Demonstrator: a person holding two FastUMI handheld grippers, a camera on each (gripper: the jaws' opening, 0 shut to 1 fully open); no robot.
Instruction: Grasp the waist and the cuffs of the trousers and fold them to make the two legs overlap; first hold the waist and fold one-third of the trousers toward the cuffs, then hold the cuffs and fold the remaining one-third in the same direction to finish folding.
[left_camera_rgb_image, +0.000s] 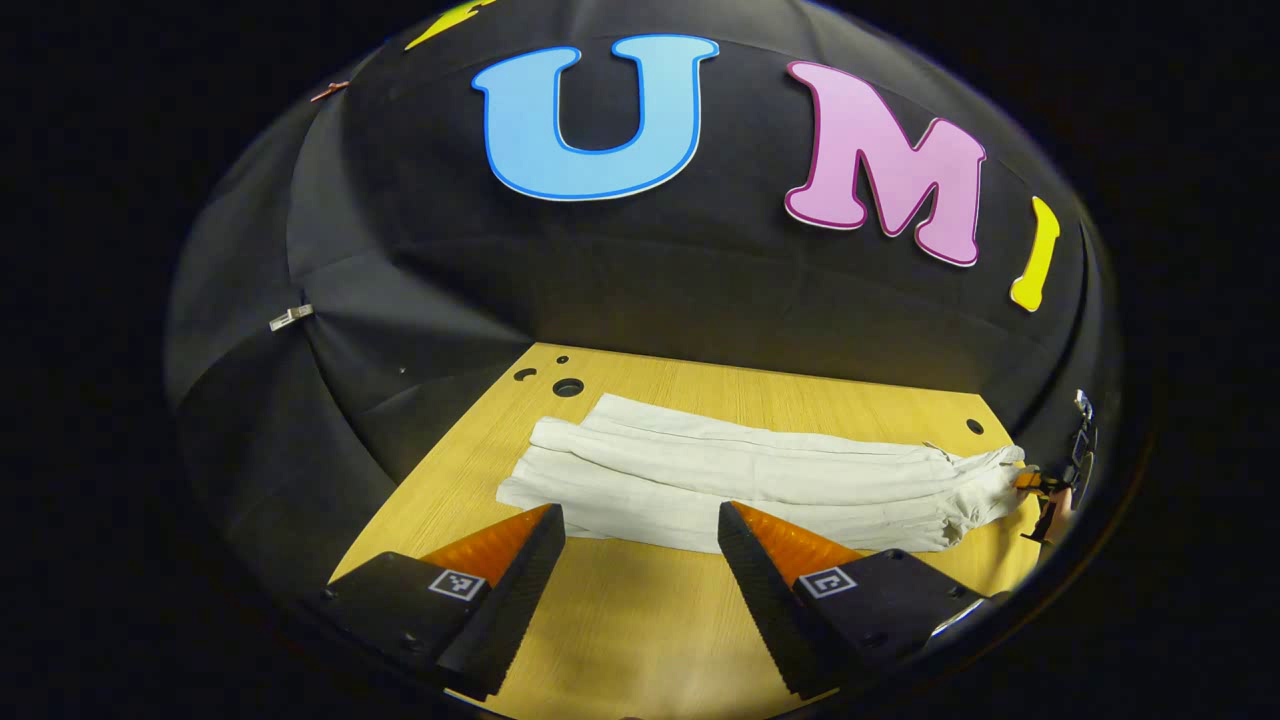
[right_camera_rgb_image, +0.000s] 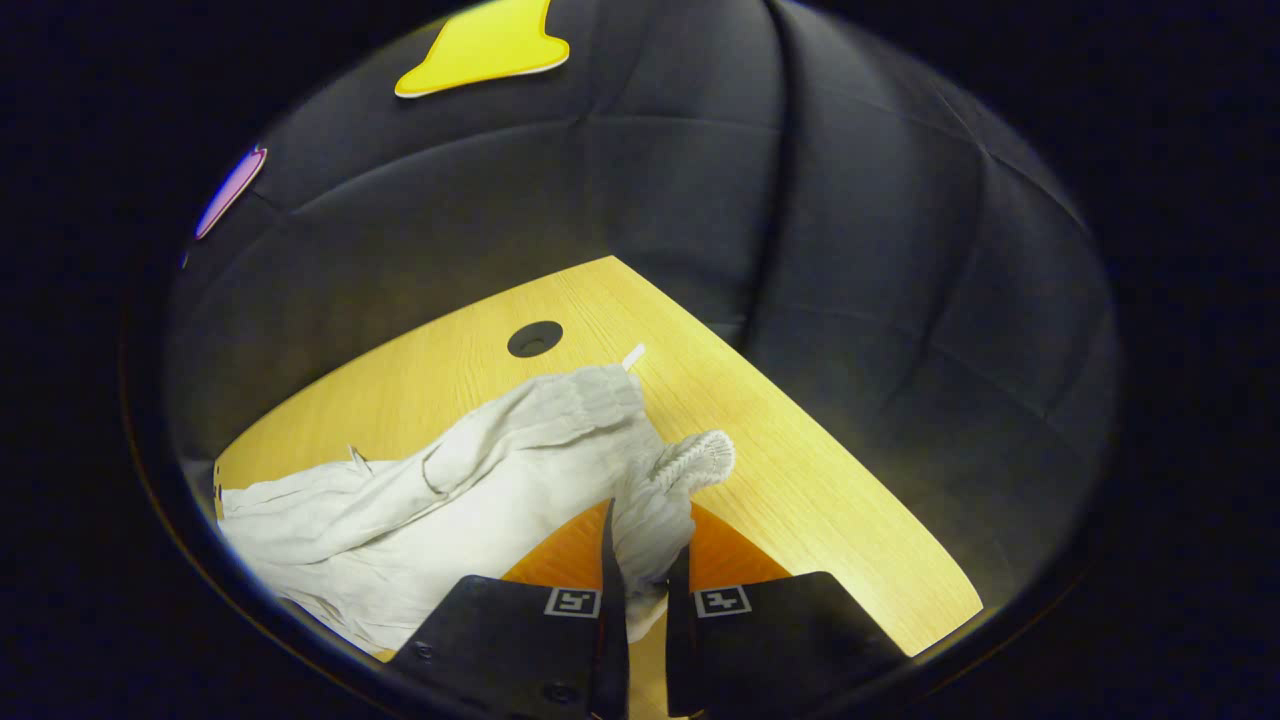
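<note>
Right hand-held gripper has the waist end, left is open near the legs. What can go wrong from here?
1. The right hand-held gripper pinches only a narrow bunch of the waist; lifting may drag the trousers crooked and spoil the leg overlap.
2. The left hand-held gripper is open and holds nothing, so the cuffs may slide on the table.
3. The waist lies near the table's edge and may slip off.

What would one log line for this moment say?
left gripper: open, near trousers | right gripper: shut on waistband | legs overlapped on table
</note>
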